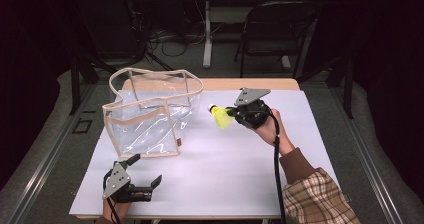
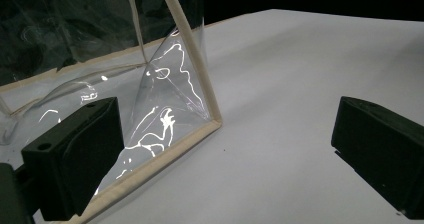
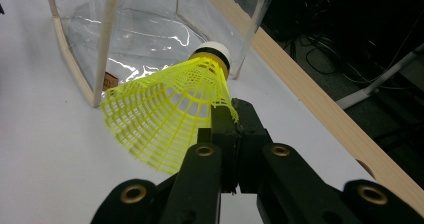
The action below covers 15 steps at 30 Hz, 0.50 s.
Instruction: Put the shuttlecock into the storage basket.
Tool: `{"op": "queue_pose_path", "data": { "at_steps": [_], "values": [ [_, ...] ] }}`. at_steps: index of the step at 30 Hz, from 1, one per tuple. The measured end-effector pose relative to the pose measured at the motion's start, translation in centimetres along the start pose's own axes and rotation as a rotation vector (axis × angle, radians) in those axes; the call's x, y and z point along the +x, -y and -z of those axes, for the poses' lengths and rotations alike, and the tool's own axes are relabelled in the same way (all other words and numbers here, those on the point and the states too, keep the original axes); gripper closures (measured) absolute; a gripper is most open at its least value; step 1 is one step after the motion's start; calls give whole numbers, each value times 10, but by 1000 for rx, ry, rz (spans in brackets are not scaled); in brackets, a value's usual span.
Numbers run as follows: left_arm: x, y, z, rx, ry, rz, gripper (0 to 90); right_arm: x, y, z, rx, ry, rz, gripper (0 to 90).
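Your right gripper (image 1: 234,112) pinches yellow shuttlecock (image 1: 220,117) rim, clear bag (image 1: 150,115) just ahead; left gripper (image 1: 145,170) spread wide, empty, nr bag corner.

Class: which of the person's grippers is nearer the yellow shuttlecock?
Right. The right gripper is shut on the shuttlecock's skirt beside the clear bag; the left gripper rests open at the table's near edge, far off.

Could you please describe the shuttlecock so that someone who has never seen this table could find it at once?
Start at the white table and find the clear bag with beige trim standing at its far left. Just to the bag's right, the right gripper holds the shuttlecock in the air, clamped by its skirt edge. It is the one bright yellow thing there, a mesh cone with a white cap.
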State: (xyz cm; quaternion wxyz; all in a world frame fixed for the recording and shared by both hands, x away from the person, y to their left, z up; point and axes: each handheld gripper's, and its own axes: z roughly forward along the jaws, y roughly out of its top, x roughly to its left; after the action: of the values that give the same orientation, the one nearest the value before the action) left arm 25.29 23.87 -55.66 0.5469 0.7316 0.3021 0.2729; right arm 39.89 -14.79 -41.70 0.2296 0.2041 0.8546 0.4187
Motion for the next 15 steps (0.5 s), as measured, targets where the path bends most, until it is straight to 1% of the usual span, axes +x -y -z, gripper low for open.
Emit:
{"op": "queue_pose_path", "data": {
  "at_steps": [1, 8, 15],
  "values": [
    [0, 0, 0, 5, -3, -4, 2, -1, -1, 1, 2, -1, 1, 900],
    [0, 0, 0, 0, 0, -1, 2, -3, -5, 3, 0, -1, -7, 900],
    [0, 0, 1, 0, 1, -2, 2, -8, -7, 6, -2, 10, -16, 900]
  ]
}}
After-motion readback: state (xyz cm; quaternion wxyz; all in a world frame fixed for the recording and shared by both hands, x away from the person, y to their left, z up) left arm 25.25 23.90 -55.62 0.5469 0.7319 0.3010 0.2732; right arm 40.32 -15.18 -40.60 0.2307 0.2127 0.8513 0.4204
